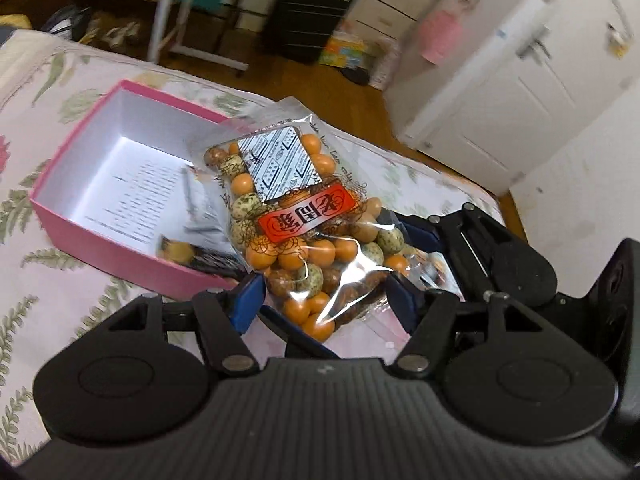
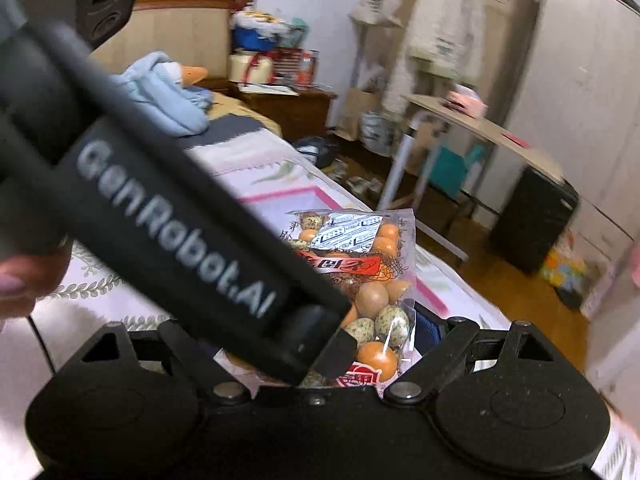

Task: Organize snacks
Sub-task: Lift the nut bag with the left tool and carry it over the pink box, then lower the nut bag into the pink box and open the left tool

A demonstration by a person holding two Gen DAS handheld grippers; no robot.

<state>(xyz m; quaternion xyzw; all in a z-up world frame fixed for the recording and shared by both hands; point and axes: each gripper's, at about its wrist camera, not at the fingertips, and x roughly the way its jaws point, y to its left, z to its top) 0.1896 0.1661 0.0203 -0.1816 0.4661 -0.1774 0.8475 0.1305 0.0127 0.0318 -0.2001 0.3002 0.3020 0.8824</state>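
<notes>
Bag of coated nuts (image 1: 298,232) is pinched low between both tools: left gripper (image 1: 324,300) clenched on its bottom edge, right gripper (image 2: 376,344) closed on the same bag from the other side, though the left tool's body blocks half that view. Pink box (image 1: 100,240) sits just ahead-left of the left tool, bag overhanging its near corner. Risk: slick film slips out, or opposing pulls tear it. Surface is a soft floral bedspread (image 1: 48,280); cluttered bedroom, wood floor.
</notes>
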